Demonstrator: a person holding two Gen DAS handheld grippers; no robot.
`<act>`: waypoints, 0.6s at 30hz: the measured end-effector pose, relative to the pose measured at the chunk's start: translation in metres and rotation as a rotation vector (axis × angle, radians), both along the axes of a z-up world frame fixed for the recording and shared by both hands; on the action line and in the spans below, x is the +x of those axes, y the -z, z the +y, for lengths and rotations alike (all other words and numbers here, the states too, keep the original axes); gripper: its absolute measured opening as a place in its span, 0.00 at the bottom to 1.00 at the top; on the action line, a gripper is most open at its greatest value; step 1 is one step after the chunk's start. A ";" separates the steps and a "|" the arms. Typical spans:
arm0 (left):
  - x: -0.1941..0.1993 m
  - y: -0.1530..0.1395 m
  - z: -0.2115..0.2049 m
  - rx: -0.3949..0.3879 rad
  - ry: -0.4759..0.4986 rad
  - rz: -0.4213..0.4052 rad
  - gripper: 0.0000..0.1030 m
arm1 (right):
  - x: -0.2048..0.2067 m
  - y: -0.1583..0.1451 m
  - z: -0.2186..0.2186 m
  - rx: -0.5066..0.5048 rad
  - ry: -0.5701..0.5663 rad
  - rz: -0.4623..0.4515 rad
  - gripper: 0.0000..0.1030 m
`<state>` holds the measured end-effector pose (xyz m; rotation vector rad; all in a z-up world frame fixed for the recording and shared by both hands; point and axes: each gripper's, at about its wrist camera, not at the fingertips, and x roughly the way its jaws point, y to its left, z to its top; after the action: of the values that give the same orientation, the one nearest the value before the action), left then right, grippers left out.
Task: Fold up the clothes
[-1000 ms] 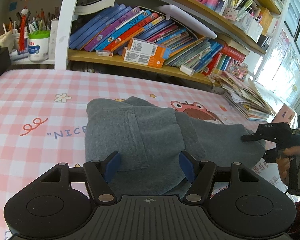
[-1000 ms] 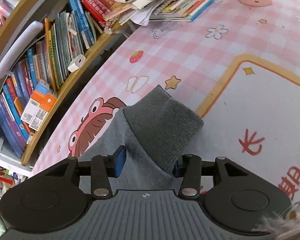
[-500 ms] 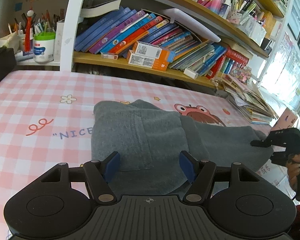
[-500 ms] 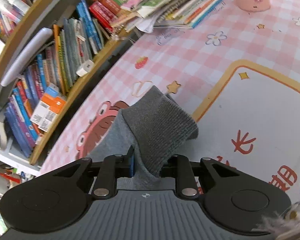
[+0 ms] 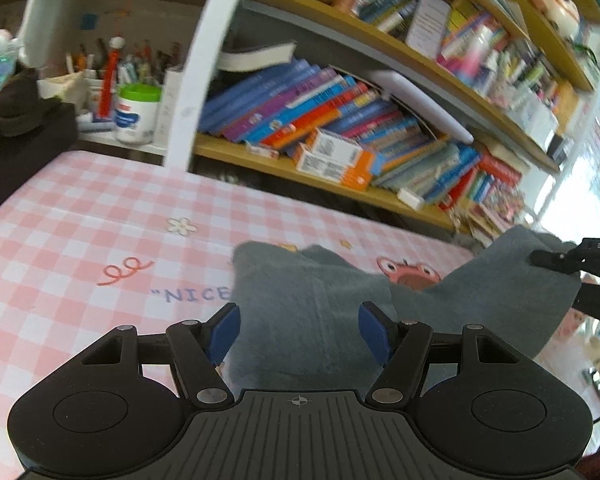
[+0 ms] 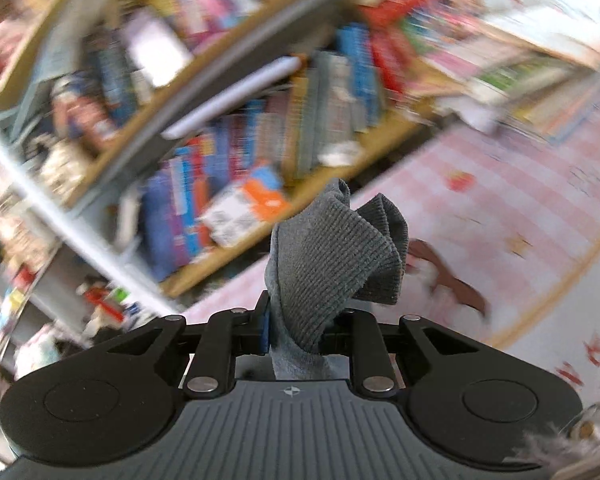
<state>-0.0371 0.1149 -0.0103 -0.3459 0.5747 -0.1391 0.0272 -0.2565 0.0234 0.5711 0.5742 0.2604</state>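
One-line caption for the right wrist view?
Right hand-held gripper shut on the ribbed cuff of a grey garment, raised before blurred bookshelves.

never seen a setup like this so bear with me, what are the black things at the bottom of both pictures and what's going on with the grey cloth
Those black things are hand-held two-finger grippers, one in each of a person's hands, with no robot arm behind them. Each carries a camera looking out along its own fingers, so each picture is one gripper's view.

In the left view, the left gripper is open above a grey garment lying on a pink checked tablecloth, with bookshelves behind. The right gripper appears at the edge, lifting one end of the garment.

The blurred right view shows that gripper shut on the garment's ribbed cuff, raised off the table.
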 end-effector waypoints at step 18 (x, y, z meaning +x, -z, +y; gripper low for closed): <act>-0.019 -0.005 0.040 -0.067 -0.176 -0.047 0.64 | 0.001 -0.013 0.198 -0.447 -0.680 -0.201 0.18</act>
<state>-0.0556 0.1547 -0.0053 -0.4558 0.4913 0.0028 0.0278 -0.0590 0.0368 -0.1021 0.5929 0.7980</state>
